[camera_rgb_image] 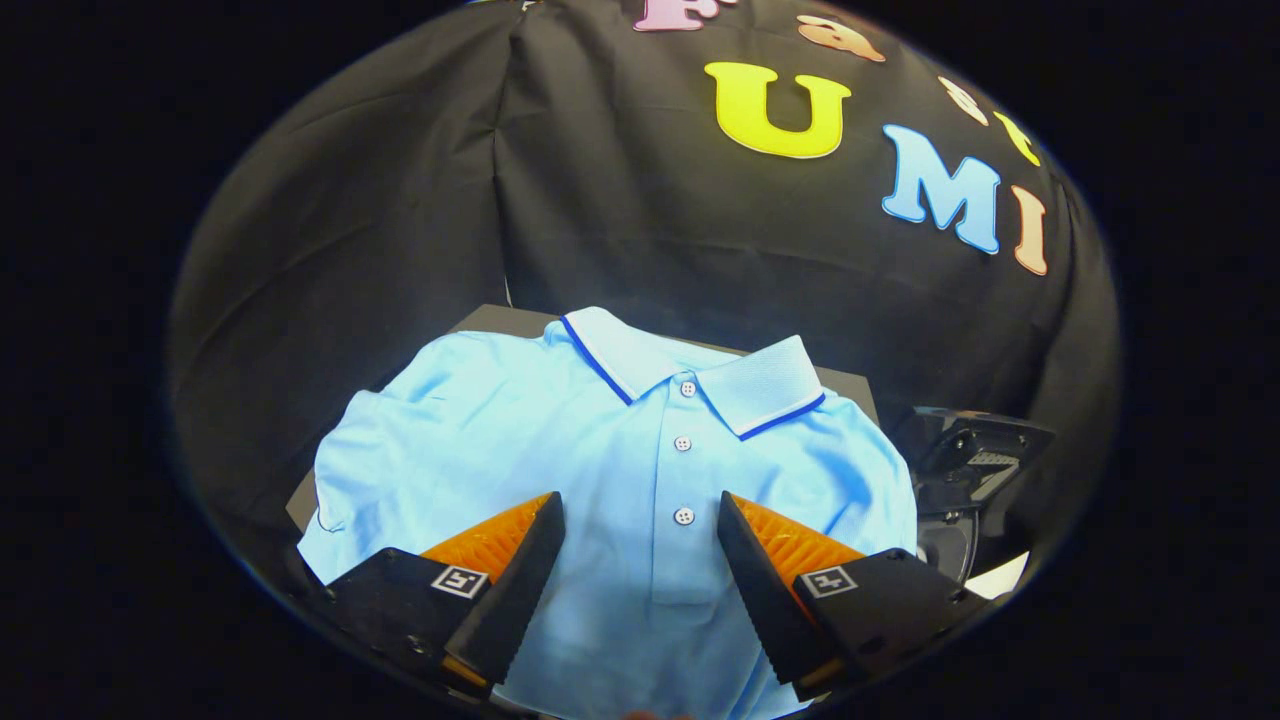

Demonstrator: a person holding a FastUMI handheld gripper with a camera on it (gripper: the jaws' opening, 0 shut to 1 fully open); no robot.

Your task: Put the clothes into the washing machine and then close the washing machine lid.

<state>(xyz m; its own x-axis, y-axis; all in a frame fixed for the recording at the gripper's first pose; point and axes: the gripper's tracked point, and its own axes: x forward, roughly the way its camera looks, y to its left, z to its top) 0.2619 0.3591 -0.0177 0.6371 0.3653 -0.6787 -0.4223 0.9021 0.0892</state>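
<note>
1. The claw (640,515) is seen spread wide, with a broad gap left between its two fingers; nothing is held, and neither finger can be seen pressing on anything.
2. The claw is poised above the lower front of a light blue short-sleeved polo shirt (560,440); whether the fingertips touch the cloth cannot be told.
3. The shirt's button placket (684,450) is framed in the gap between the fingers, and the lowest of its three white buttons (684,516) is found right between the fingertips.
4. Beyond the fingers, the shirt's collar (690,365) is seen laid open and flat, trimmed with a dark blue line along its edge.
5. The shirt is spread face up, fairly smooth, on a dark flat worktop (500,320), whose far edge and corners show past the collar and shoulders.
6. One sleeve is spread out to the left of the placket, and the shirt's other shoulder lies to the right of it.
7. To the right of the shirt, just past its shoulder, a black machine part with a round opening (960,480) is partly seen; what it is cannot be told for certain.
8. Behind the shirt, the booth's black cloth wall (400,200) is hung.
</note>
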